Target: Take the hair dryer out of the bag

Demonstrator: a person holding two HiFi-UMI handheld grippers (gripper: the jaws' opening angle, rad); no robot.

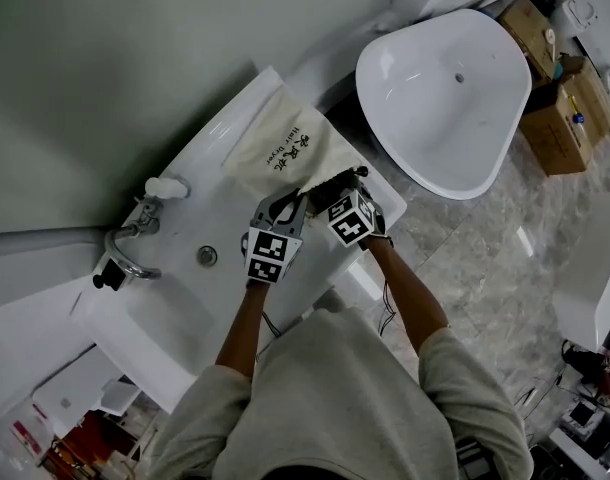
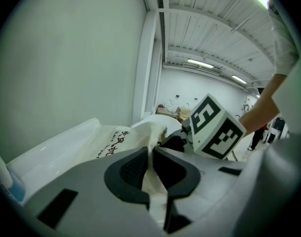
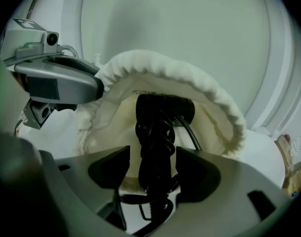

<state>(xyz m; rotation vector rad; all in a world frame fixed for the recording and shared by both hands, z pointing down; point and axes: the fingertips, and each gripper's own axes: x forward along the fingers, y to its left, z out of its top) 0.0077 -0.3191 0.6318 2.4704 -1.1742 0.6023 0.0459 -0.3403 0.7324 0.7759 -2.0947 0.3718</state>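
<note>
Hair dryer (image 3: 163, 107) was not out yet: it lay inside the open mouth of the bag (image 1: 285, 148), so by my reading the whole lift was left to do. The washstand counter (image 1: 225, 118) carried everything. The cream drawstring bag lay at the counter's end away from the tap (image 1: 125, 253), with its mouth toward the front edge. The dryer's black body sat just within the gathered rim, and its cord (image 3: 155, 147) was bundled in loops reaching out past that rim.

My left gripper (image 2: 151, 164) was clamped on a fold of the bag's rim, holding the mouth up. My right gripper (image 3: 151, 169) stood wide apart astride the cord bundle, its pads not pressing on it.

Only the right gripper view looked into the bag and showed the dryer. The head view gave just a dark patch at the mouth, and the left gripper view alone showed the pinched cloth.
</note>
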